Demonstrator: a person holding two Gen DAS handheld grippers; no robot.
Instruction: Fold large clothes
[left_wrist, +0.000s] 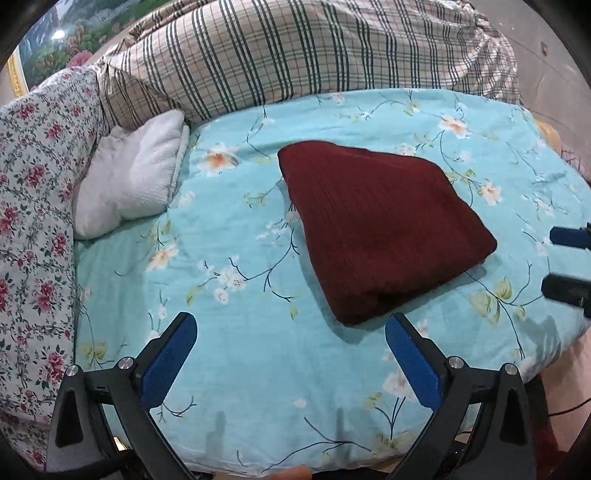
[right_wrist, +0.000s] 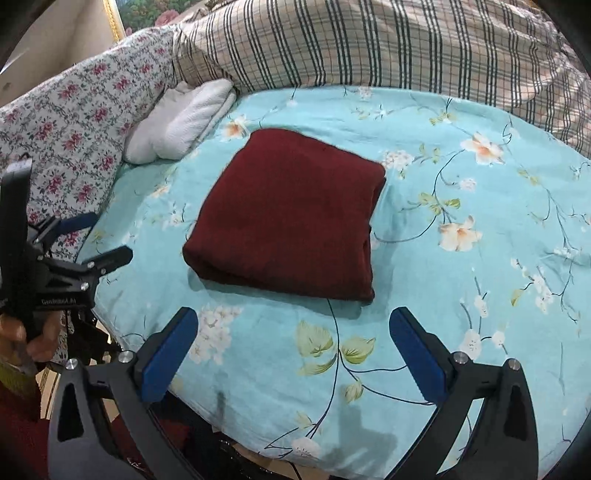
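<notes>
Folded dark red garment (left_wrist: 380, 229) laid on the bed, clear of both grippers.

The garment is seen lying flat on the turquoise floral bedsheet (left_wrist: 258, 369), ahead of the left gripper (left_wrist: 290, 332) and right gripper (right_wrist: 293, 328). Both sets of jaws are held wide open above the sheet, nothing between them, apart from the garment's near edge.

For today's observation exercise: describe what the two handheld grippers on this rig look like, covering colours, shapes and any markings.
Both match. The left gripper and right gripper each have two black angular arms with triangular cut-outs and silver round bolt heads, ending in flat fingers faced with blue pads. In the right wrist view, the left gripper's black body bears small white lettering, hard to read. No sleeve is clearly visible.
</notes>
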